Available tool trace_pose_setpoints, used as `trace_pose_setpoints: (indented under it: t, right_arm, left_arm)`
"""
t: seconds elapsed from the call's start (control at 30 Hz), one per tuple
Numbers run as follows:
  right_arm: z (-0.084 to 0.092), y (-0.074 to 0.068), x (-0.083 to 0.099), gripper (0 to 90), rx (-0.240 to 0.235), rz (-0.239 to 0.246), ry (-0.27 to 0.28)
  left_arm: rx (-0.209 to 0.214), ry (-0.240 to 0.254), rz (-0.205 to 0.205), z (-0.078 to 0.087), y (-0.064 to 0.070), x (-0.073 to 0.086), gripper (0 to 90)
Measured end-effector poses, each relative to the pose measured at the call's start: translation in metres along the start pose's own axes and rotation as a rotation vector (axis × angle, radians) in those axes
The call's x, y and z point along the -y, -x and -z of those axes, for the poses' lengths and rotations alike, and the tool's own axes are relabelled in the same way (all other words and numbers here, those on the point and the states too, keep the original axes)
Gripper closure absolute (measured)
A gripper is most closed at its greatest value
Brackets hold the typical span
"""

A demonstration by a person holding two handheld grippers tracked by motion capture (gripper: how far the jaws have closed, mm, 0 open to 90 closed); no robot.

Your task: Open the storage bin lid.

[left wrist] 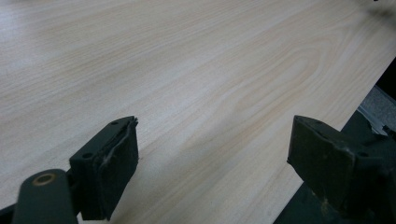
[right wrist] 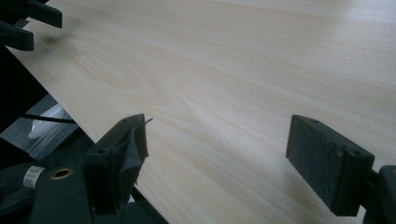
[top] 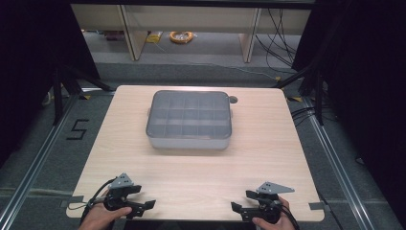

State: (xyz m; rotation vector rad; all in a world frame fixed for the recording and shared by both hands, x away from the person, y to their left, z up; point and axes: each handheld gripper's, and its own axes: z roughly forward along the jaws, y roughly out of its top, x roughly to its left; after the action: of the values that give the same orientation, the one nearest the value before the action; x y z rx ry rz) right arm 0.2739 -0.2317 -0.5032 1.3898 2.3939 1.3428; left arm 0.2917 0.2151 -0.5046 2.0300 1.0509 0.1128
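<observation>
- Both grippers, left gripper [top: 143, 207] & right gripper [top: 238, 209], jaws spread wide, nothing between; I've got them resting at near table [top: 201, 177] edge.
- Compartment box [top: 189, 120] sits well ahead, centred between the 2.
- Looks rigid, light, slick plastic w/ lid; I'd grab the short side walls.

Pale matt wood-grain table [top: 201, 172]; translucent grey plastic compartment box [top: 189, 120].

The desk [top: 201, 167] is pale wood with a fine lengthwise grain. The compartment box [top: 189, 120] on it is translucent grey. Both grippers, left [top: 147, 206] and right [top: 235, 208], are black, each topped by a grey plate.
</observation>
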Motion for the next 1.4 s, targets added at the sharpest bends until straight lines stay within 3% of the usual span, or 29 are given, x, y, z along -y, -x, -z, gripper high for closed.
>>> trace_pose_setpoints:
  t: [0.07,0.1,0.13,0.17,0.27,0.3,0.33,0.63,0.67,0.7,0.73,0.83,0.9,0.97,1.0,1.03,1.07,1.13,1.17,1.2,1.3,1.37,1.4]
  right_arm:
    - [0.000,0.000,0.000,21.4,-0.002,0.002,0.007]
    - [0.000,-0.002,0.000,21.5,0.003,-0.020,0.003]
    - [0.001,0.001,-0.001,21.5,0.025,0.026,0.010]
    - [0.002,-0.003,-0.001,21.7,0.010,-0.025,0.001]
    - [0.002,0.003,-0.003,22.1,0.017,-0.001,0.066]
    - [0.005,0.001,-0.004,22.1,0.013,-0.048,0.052]
    - [0.004,0.005,-0.004,22.2,0.022,-0.005,0.078]
    - [0.003,0.012,-0.011,22.5,0.002,-0.038,0.122]
    - [0.003,0.012,-0.012,22.5,-0.017,-0.041,0.130]
    - [0.003,0.011,-0.013,22.5,-0.003,-0.067,0.121]
    - [0.002,0.014,-0.014,22.5,-0.011,-0.039,0.136]
    - [0.001,0.017,-0.019,22.5,-0.002,-0.040,0.132]
    - [0.001,0.015,-0.022,22.3,0.003,-0.079,0.114]
    - [-0.002,0.021,-0.025,22.0,0.012,-0.032,0.147]
    - [-0.001,0.019,-0.027,21.8,-0.009,-0.064,0.149]
    - [-0.001,0.020,-0.029,21.3,0.001,-0.062,0.139]
    - [-0.001,0.023,-0.032,20.8,0.006,-0.029,0.154]
    - [0.001,0.020,-0.037,20.0,-0.021,-0.085,0.161]
    - [0.001,0.025,-0.040,19.3,-0.002,-0.040,0.166]
    - [0.002,0.024,-0.042,18.8,-0.007,-0.061,0.172]
    - [0.000,0.030,-0.050,18.6,-0.035,-0.053,0.203]
    - [-0.002,0.029,-0.055,18.6,-0.041,-0.085,0.200]
    - [-0.003,0.033,-0.058,18.7,-0.032,-0.047,0.212]
  left_arm:
    - [-0.002,-0.004,-0.008,0.000,-0.002,0.000,15.7]
    - [0.000,0.020,0.017,-0.001,0.000,0.000,15.7]
    - [0.000,0.020,0.017,-0.001,0.000,0.000,15.7]
    - [-0.001,0.020,0.020,-0.001,-0.001,-0.001,15.7]
    - [-0.017,0.034,0.024,-0.001,0.000,-0.001,15.7]
    - [-0.011,0.022,0.022,0.000,-0.002,-0.002,15.7]
    - [-0.003,0.029,0.029,0.000,-0.001,-0.002,15.7]
    - [-0.003,0.041,0.034,-0.003,-0.003,-0.005,15.7]
    - [-0.002,0.044,0.046,-0.003,-0.003,-0.006,15.7]
    - [0.000,0.045,0.049,-0.003,-0.004,-0.007,15.7]
    - [0.002,0.043,0.050,-0.003,-0.005,-0.008,15.7]
    - [0.000,0.052,0.056,-0.003,-0.005,-0.010,15.7]
    - [0.003,0.060,0.062,-0.004,-0.006,-0.011,15.7]
    - [0.005,0.071,0.075,-0.004,-0.008,-0.013,15.7]
    - [0.006,0.066,0.076,-0.003,-0.009,-0.014,15.7]
    - [0.003,0.075,0.082,-0.004,-0.009,-0.015,15.7]
    - [0.007,0.070,0.084,-0.005,-0.011,-0.016,15.7]
    - [0.002,0.082,0.086,-0.007,-0.011,-0.019,15.7]
    - [0.005,0.080,0.088,-0.007,-0.011,-0.021,15.7]
    - [0.005,0.080,0.088,-0.007,-0.011,-0.021,15.7]
    - [0.004,0.084,0.076,-0.007,-0.014,-0.028,15.7]
    - [0.009,0.096,0.090,-0.007,-0.016,-0.031,15.7]
    - [0.009,0.096,0.090,-0.007,-0.016,-0.031,15.7]
